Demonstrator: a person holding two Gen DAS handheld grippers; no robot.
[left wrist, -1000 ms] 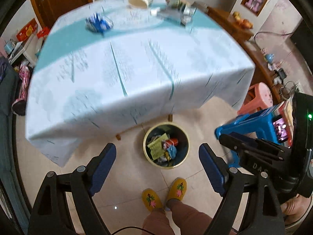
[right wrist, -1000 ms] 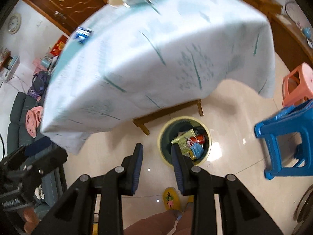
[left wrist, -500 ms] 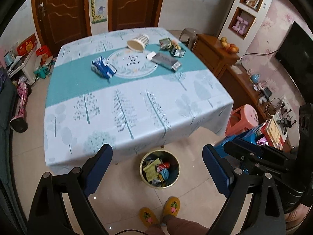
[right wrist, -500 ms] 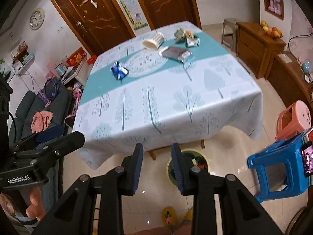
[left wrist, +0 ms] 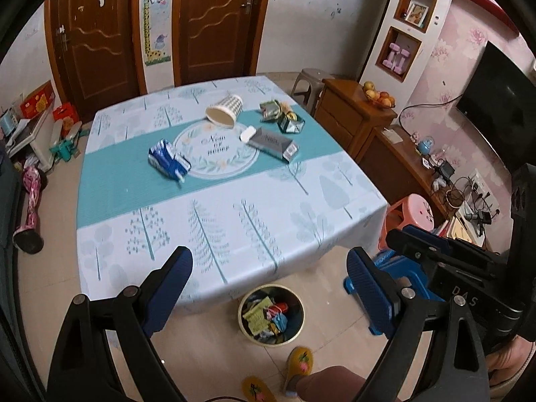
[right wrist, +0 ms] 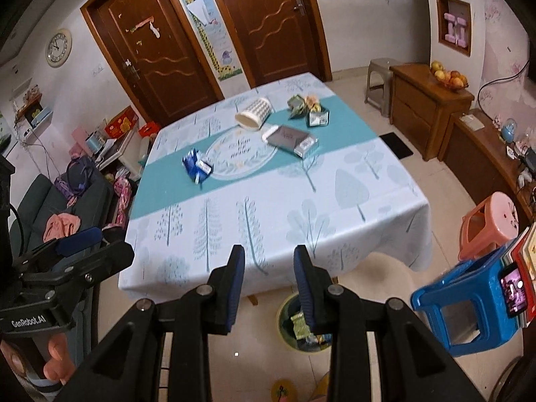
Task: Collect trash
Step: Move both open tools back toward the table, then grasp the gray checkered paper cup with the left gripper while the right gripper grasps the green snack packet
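From the left wrist view, the left tool (left wrist: 268, 268) stands wide open with nothing between its two blue pads, held above the near edge of the bench (left wrist: 140, 221), which wears a tree-printed cloth with a teal band. Five pieces of trash lie on the far half: one tipped paper cup (left wrist: 225, 111), one blue wrapper (left wrist: 168, 160), one grey carton (left wrist: 273, 143), one small white piece (left wrist: 247, 133) touching the carton's far end, and a cluster of green wrappers (left wrist: 283, 116) near the far right corner. One yellow-rimmed waste bin (left wrist: 298, 325) sits on the floor just before the bench, already holding several wrappers. Two yellow slippers (left wrist: 298, 363) show below. From the right wrist view, the right tool (right wrist: 269, 279) is partly open, its narrow gap empty, hovering over the same bench edge; the cup (right wrist: 253, 112), blue wrapper (right wrist: 197, 166) and carton (right wrist: 290, 139) lie well beyond it, and the bin (right wrist: 284, 331) is partly hidden behind one finger. One blue stool (right wrist: 469, 315) and one pink stool (right wrist: 490, 224) stand to the right.
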